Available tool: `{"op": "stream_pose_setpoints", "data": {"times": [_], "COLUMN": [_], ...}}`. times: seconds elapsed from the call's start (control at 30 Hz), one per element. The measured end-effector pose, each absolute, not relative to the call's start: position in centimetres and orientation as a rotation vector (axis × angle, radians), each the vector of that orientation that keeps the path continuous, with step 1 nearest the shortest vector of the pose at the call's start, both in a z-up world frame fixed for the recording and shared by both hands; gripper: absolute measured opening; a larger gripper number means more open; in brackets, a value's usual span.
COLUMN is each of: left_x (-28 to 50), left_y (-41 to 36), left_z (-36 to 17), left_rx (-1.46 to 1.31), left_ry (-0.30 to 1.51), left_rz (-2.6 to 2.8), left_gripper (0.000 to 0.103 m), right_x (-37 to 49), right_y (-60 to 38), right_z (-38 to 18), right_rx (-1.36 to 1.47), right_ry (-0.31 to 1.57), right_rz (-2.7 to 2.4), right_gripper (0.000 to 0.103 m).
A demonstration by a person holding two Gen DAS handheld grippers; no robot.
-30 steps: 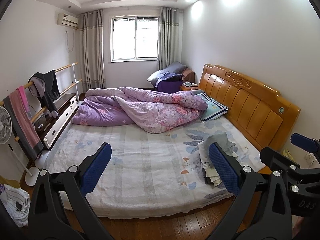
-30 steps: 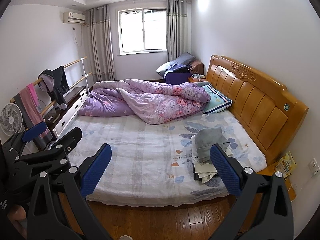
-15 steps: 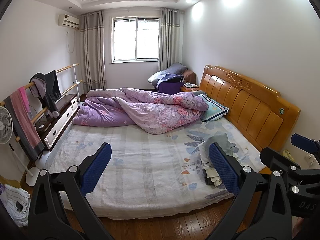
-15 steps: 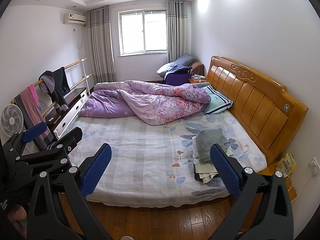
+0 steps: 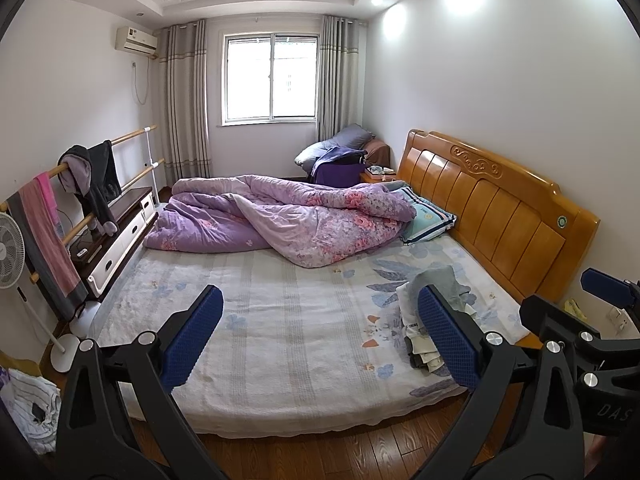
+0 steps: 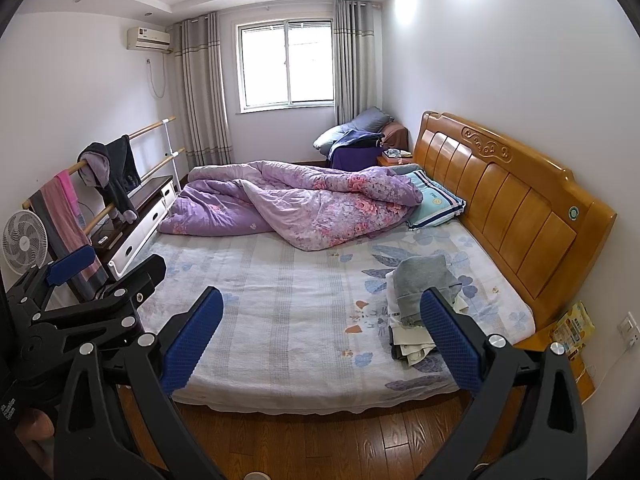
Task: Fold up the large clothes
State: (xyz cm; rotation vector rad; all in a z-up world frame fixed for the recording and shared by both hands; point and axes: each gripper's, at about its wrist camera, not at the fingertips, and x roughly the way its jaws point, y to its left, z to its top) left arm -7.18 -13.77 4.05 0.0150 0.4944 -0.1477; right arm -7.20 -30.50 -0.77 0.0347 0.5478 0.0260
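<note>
A small stack of folded clothes, grey on top of white and dark pieces, lies on the bed's near right side; it also shows in the right wrist view. My left gripper is open and empty, held above the floor short of the bed's foot edge. My right gripper is open and empty at about the same distance. Each gripper shows at the edge of the other's view. No loose large garment is on the mattress in front of me.
The bed has a pale patterned sheet, a crumpled purple quilt at the far half, a pillow and a wooden headboard on the right. A clothes rail, fan and low cabinet stand left.
Both views have tilted slightly upward, so the room sits a little lower in frame. The grippers stay open and nothing on the bed has moved.
</note>
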Motion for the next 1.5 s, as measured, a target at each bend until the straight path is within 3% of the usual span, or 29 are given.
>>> {"op": "stream_pose_setpoints", "data": {"times": [1.5], "left_x": [-6.3], "left_y": [-13.6], "left_z": [4.2], "left_rx": [0.018], "left_ry": [0.49], "left_rz": [-0.133], "left_gripper": [0.098], "right_x": [-7.1], "right_y": [-29.3], "right_z": [-0.6], "right_rx": [0.046], "right_ry": [0.562], "right_rz": [0.019], "right_gripper": [0.095]}}
